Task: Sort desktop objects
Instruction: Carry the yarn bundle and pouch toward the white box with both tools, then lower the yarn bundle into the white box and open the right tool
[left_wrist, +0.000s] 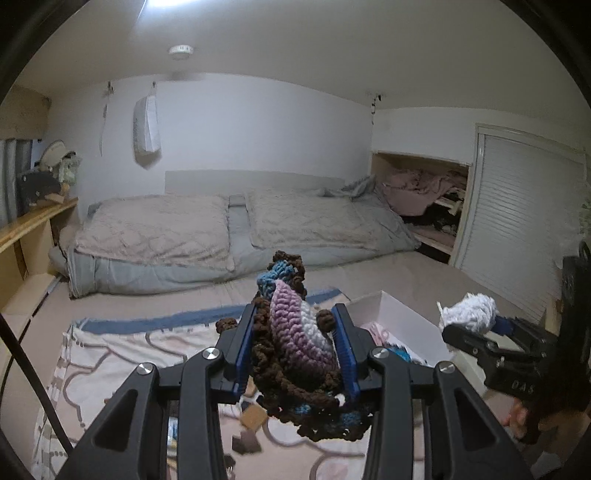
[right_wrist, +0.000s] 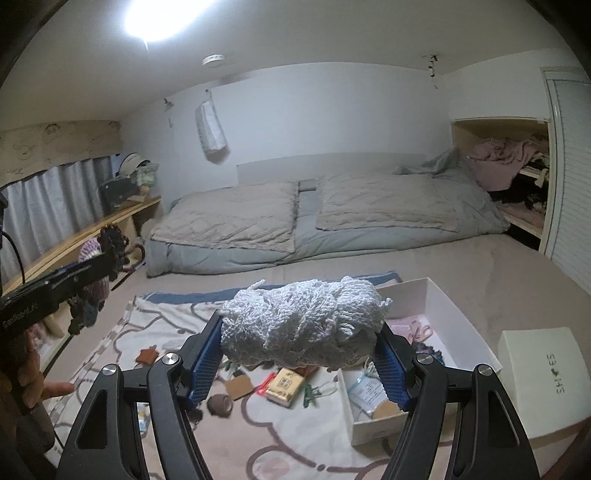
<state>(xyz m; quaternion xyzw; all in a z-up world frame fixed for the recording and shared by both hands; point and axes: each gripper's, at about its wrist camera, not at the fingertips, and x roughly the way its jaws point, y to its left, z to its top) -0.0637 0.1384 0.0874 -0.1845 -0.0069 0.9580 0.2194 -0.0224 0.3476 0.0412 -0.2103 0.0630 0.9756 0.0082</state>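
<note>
Taking the open white box (right_wrist: 458, 325) as landmark: left of it, on the patterned blanket (right_wrist: 155, 332), lie a brown pouch (right_wrist: 146, 356), a small brown cup (right_wrist: 219, 404) and a gold packet (right_wrist: 286, 386). Inside the box are pink items (right_wrist: 410, 328) and a paper-labelled packet (right_wrist: 367, 393). To its right stands a cream shoe box (right_wrist: 543, 373).

The left gripper (left_wrist: 295, 347) is clamped on a brown, purple and blue crochet piece (left_wrist: 291, 332), held up left of the box. The right gripper (right_wrist: 299, 354) grips a white knitted bundle (right_wrist: 303, 325) between its pads, above the box's left edge.
</note>
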